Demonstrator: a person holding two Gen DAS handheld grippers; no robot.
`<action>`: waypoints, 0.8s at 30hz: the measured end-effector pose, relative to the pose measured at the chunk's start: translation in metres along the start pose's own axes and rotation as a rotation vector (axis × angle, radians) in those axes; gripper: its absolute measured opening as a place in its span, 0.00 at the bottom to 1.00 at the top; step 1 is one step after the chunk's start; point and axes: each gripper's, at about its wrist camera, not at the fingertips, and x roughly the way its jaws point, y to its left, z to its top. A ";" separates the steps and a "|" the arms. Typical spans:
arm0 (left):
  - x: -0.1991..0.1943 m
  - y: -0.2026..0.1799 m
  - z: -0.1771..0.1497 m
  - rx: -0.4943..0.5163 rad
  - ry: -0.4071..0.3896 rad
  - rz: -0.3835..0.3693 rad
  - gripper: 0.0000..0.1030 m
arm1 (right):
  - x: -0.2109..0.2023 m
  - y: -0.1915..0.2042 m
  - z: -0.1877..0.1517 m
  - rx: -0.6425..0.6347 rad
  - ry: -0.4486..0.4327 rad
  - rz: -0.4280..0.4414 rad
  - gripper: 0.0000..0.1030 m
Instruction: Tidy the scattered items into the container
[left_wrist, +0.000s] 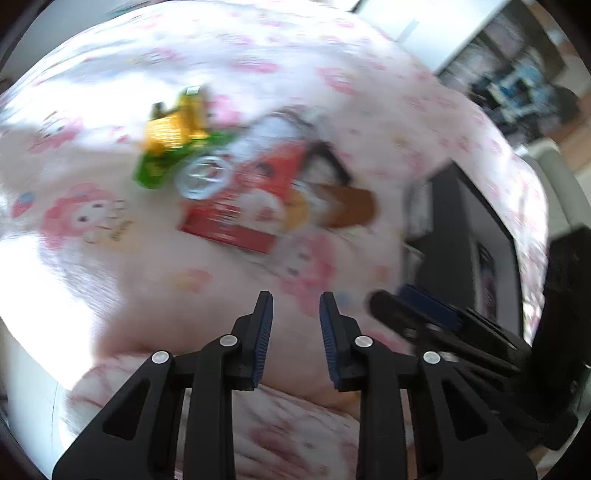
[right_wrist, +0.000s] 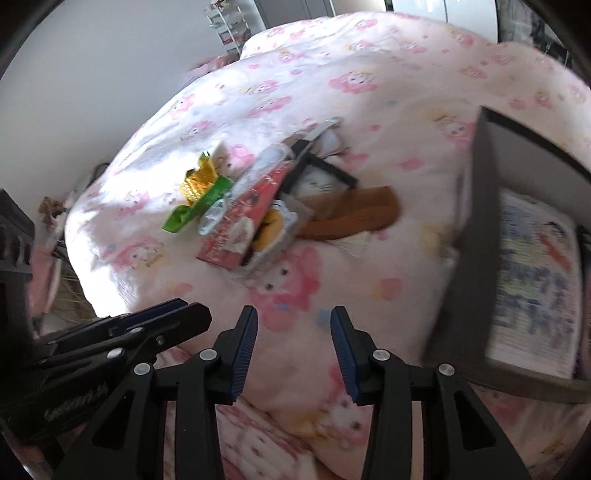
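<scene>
Left wrist view first, and nearest to us the left gripper (left_wrist: 296, 310) hangs over the pink cartoon-print bedspread (left_wrist: 110, 266) with its jaws parted by a narrow gap and nothing between them; just to its right we catch the right gripper (left_wrist: 417, 306), its tips smeared by blur. From the right wrist view, the right gripper (right_wrist: 294, 325) stands spread wider, also with nothing in its grasp, and the left gripper (right_wrist: 173, 314) pokes in low on the left with raised lettering on its body that we cannot read. Further out lies the scattered pile: a red packet (right_wrist: 236, 229) with white print too blurred to make out, a yellow-and-green wrapper (right_wrist: 199, 192), a clear round-lidded piece (left_wrist: 203, 177), a small clear pack with something yellow inside (right_wrist: 273, 229), a black-framed white item (right_wrist: 321, 177) and a brown flat thing (right_wrist: 354, 214), all overlapping, so we cannot tell where one ends. The container (right_wrist: 476, 236), a dark grey open box, sits to the right of the pile on the bed, cut off by the edge of the picture; printed material with blue writing (right_wrist: 532, 280) lies inside it, unreadable.
</scene>
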 end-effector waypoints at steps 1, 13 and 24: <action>0.002 0.008 0.005 -0.028 0.001 0.011 0.25 | 0.003 0.000 0.003 0.009 0.001 0.007 0.37; 0.031 0.072 0.062 -0.213 0.030 0.063 0.26 | 0.038 0.022 0.028 0.043 0.003 0.089 0.37; 0.087 0.088 0.083 -0.281 0.165 -0.005 0.33 | 0.104 0.029 0.038 0.034 0.073 0.128 0.30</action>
